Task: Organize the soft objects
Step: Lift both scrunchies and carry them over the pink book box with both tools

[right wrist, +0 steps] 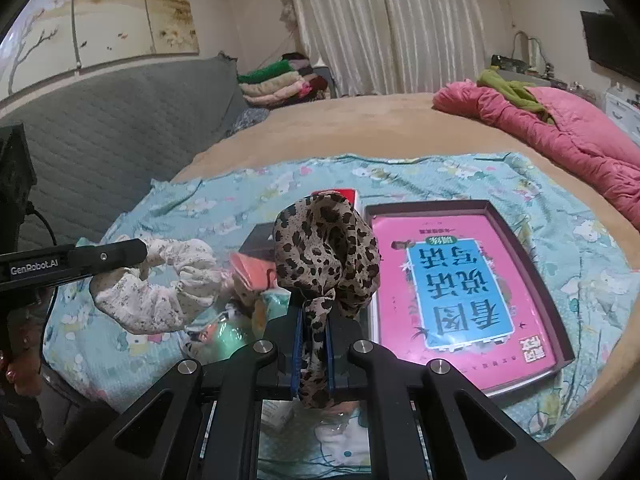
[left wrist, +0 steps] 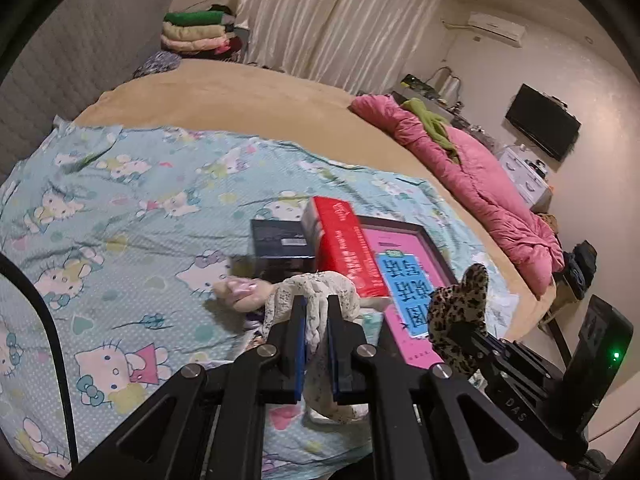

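Note:
My left gripper [left wrist: 316, 302] is shut on a white floral scrunchie [left wrist: 320, 286], held above the Hello Kitty sheet [left wrist: 120, 208]. In the right wrist view the same scrunchie [right wrist: 160, 296] hangs as a loop from the left gripper [right wrist: 144, 254]. My right gripper [right wrist: 314, 304] is shut on a leopard-print scrunchie [right wrist: 328, 248], which bunches up above its fingers. The left wrist view shows it at the right, the leopard scrunchie [left wrist: 460, 300] on the right gripper [left wrist: 456, 330]. A pale pink soft item [left wrist: 240, 292] lies on the sheet just below and left of the white scrunchie.
A dark tray [right wrist: 520, 240] holding a pink and blue book [right wrist: 460, 280] lies to the right. A red box [left wrist: 344, 244] and a dark box [left wrist: 280, 244] sit beside it. A pink quilt [left wrist: 480, 184] lies along the far bed edge, with folded blankets [left wrist: 196, 34] behind.

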`<action>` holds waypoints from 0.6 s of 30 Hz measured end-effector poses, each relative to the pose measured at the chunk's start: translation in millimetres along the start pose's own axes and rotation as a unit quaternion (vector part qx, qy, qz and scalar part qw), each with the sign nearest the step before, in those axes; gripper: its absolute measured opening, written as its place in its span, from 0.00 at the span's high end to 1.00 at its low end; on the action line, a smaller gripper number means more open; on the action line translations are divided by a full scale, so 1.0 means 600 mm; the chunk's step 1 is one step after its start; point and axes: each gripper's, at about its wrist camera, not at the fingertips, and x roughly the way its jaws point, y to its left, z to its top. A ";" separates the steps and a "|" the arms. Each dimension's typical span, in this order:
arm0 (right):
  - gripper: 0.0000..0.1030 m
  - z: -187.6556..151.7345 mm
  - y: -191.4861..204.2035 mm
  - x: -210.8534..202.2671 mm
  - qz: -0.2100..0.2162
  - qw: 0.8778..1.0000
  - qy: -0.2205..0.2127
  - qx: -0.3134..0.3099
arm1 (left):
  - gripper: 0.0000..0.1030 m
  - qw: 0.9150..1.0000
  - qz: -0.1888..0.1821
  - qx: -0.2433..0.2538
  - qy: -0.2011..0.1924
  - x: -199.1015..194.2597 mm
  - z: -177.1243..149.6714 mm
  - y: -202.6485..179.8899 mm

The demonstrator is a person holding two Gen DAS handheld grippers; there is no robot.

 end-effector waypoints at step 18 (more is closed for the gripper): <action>0.91 0.005 -0.080 -0.056 -0.042 0.996 -0.045 0.067 | 0.91 0.998 -0.027 0.059 0.006 0.023 0.011 -0.141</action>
